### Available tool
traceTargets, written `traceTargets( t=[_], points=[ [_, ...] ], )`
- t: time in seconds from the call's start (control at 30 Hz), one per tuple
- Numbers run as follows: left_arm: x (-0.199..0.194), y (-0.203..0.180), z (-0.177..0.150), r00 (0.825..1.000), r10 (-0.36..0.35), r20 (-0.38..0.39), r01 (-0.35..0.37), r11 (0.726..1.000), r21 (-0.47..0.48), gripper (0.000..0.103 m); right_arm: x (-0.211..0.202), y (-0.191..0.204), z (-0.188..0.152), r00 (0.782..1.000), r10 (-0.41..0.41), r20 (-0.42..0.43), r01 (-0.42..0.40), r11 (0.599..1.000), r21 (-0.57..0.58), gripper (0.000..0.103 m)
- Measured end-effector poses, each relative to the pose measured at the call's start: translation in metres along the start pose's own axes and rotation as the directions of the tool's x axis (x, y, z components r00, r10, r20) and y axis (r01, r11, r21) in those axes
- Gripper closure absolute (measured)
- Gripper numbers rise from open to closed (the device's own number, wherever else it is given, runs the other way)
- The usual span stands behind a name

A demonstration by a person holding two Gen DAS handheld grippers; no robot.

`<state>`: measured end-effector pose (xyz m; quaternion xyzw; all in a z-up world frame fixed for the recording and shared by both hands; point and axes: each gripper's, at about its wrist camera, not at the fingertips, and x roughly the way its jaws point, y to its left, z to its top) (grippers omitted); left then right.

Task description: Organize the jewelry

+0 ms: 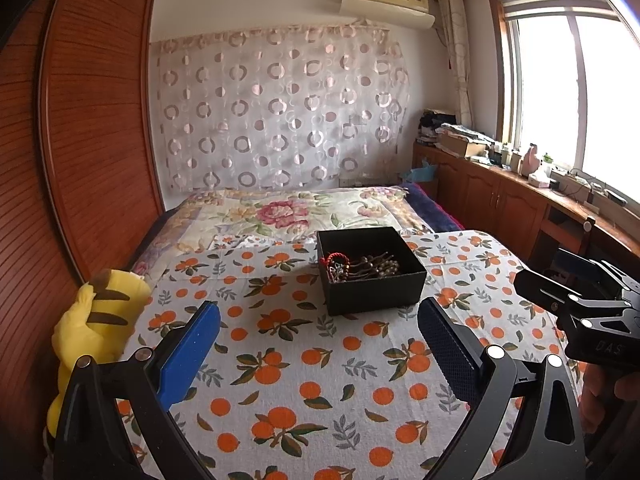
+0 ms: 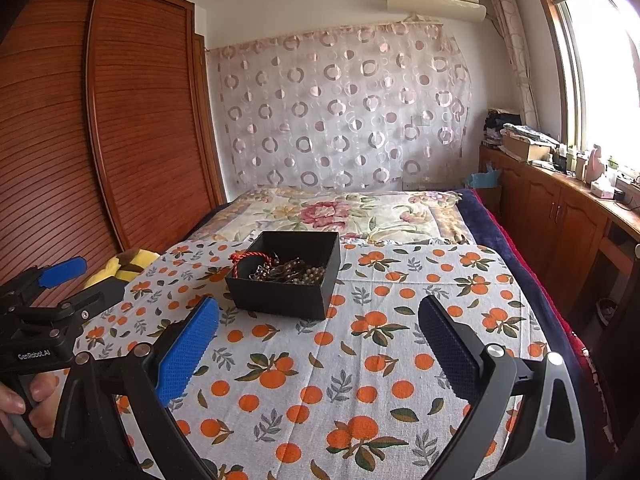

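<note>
Holding my left claw and right claw wide and empty, I see the beaded jewelry tangle inside the open black cardboard box on the far orange-print cloth; sorted already or awaiting sorting, I cannot tell.

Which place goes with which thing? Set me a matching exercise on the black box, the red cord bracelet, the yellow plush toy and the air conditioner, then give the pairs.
Things:
1. black box
2. red cord bracelet
3. yellow plush toy
4. air conditioner

Places:
A. high on the wall, near the ceiling
B. at the left edge of the orange-print cloth, beside the wardrobe
C. draped over the box's left rim
D. on the orange-print cloth, ahead of both open grippers

Pairs: 1-D, 2-C, 3-B, 4-A
</note>
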<state>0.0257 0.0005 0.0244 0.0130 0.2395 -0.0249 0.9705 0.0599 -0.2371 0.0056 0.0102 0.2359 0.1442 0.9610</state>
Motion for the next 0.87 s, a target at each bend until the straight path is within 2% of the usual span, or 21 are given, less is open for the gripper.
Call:
traceTargets(
  t=[0.87],
  points=[
    [-0.0029,-0.0019,-0.0005,1.0,-0.001,0.004,0.001,1.0,0.0,0.008,-0.0008,0.0013,0.0001,1.0,0.0,0.002,0.0,1.0,0.001,0.003]
  ],
)
